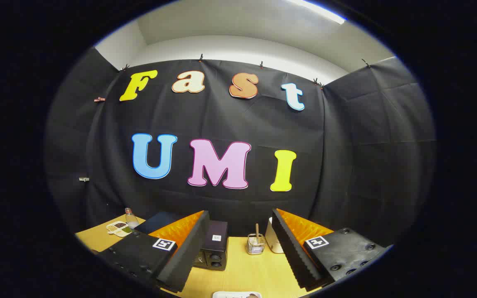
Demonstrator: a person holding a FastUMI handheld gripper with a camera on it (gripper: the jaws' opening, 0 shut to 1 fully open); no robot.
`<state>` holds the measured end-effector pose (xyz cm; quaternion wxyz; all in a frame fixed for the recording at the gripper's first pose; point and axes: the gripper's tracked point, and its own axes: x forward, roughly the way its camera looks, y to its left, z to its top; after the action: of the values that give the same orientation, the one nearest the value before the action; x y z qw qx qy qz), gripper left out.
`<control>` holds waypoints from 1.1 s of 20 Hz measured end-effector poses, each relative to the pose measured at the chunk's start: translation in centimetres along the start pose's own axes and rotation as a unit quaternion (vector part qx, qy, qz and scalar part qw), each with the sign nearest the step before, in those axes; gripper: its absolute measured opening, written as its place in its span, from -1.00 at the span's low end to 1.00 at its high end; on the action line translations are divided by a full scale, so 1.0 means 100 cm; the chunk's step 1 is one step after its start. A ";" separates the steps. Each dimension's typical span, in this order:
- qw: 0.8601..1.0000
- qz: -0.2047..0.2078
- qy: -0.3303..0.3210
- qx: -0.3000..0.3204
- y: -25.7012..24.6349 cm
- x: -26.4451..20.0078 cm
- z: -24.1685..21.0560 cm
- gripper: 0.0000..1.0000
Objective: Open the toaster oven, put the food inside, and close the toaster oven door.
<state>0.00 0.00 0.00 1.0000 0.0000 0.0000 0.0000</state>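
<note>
One worktop carries everything, and the closed oven is set well back on it, between the fingers. The claw is held wide open and empty above, so approach seems not yet begun. A plate, perhaps food, is glimpsed nearest.

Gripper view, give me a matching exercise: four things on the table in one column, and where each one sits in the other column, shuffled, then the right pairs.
Things:
1. toaster oven
2. wire basket
3. divided tray
4. small bottle

Places:
A. far off beyond the left finger, lying flat on the table
B. between the open jaws of the gripper, hard by the left finger
C. standing just behind the divided tray
D. between the jaws, nearer the right finger, beside a white container

Pairs: 1-B, 2-D, 3-A, 4-C
</note>
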 end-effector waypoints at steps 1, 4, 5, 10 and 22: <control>1.000 0.000 0.002 -0.001 0.001 0.000 -0.001 0.95; 1.000 0.006 0.007 0.012 0.006 0.002 -0.002 0.95; 1.000 0.005 0.006 0.016 0.005 0.003 -0.001 0.95; 1.000 0.012 0.005 0.019 0.007 0.006 0.000 0.95; 1.000 0.021 0.014 0.008 0.024 0.007 -0.007 0.95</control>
<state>0.66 2.43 -0.69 0.9996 0.0075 0.0144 0.0213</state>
